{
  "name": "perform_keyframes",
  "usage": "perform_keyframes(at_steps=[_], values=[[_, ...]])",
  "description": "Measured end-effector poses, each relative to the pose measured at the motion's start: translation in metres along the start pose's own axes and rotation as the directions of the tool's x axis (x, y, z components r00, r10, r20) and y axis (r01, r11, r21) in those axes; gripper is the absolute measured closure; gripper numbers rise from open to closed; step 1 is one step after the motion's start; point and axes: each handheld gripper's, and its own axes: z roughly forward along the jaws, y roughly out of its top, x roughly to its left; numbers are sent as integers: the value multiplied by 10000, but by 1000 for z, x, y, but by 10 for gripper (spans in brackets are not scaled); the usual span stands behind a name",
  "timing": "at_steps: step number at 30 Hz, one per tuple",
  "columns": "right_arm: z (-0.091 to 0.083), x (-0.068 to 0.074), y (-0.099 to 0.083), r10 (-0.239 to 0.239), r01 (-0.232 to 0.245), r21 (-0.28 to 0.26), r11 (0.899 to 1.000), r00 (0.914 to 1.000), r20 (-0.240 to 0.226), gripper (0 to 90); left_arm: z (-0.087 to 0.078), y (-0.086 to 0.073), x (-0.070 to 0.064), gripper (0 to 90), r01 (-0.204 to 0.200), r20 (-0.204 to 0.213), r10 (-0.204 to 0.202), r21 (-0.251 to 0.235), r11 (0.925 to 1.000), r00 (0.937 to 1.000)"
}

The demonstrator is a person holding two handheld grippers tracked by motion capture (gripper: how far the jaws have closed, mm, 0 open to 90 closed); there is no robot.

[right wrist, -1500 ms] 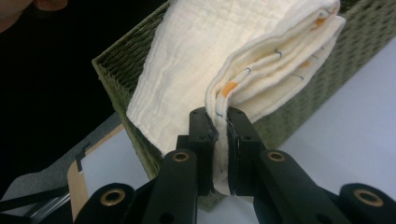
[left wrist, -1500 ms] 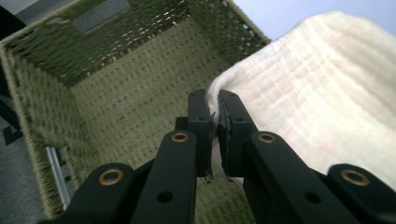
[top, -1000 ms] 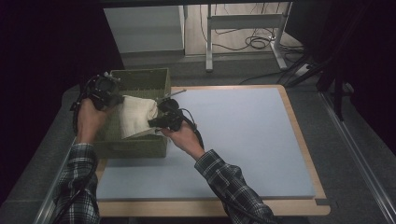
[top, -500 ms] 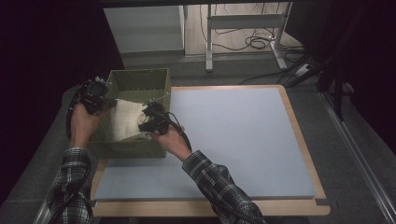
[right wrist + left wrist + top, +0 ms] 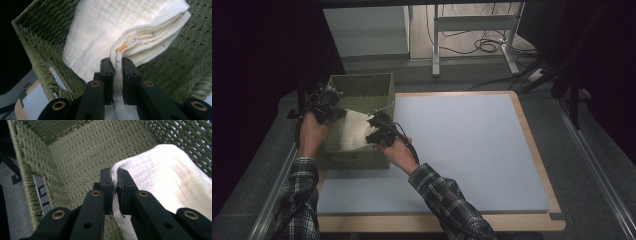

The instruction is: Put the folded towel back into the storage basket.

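Woven green basket [image 5: 362, 87] holds a folded, crinkled cream cloth [image 5: 353, 131]. Left tool [image 5: 114, 185] is clamped on its soft edge. Right tool [image 5: 119, 75] pinches its layered fold.

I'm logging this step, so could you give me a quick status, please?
Left gripper and right gripper both shut on folded cloth. Cloth inside green woven basket. Nothing in the way.

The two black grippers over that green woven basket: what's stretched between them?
A folded white cloth spans from the left gripper to the right gripper inside the green woven basket, seen in the high view.
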Motion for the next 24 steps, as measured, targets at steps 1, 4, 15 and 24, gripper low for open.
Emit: perform_keyframes(at_steps=[1,4,15,24], values=[[0,0,0,15,-15,-3,10000,10000,31,793,2,0,0,836,52,26,-52,19,10000,10000],[1,0,0,-11,11,-9,10000,10000,13,761,7,-1,-1,829,15,12,-15,137,9999,10000],[-9,-3,5,-273,269,-234,9994,9995,-160,597,18,-2,-7,614,299,208,-299,-24,9995,9993],[-23,-1,6,-1027,1022,-410,9939,9947,-99,497,23,-5,-9,499,599,648,-608,156,9981,9960]])
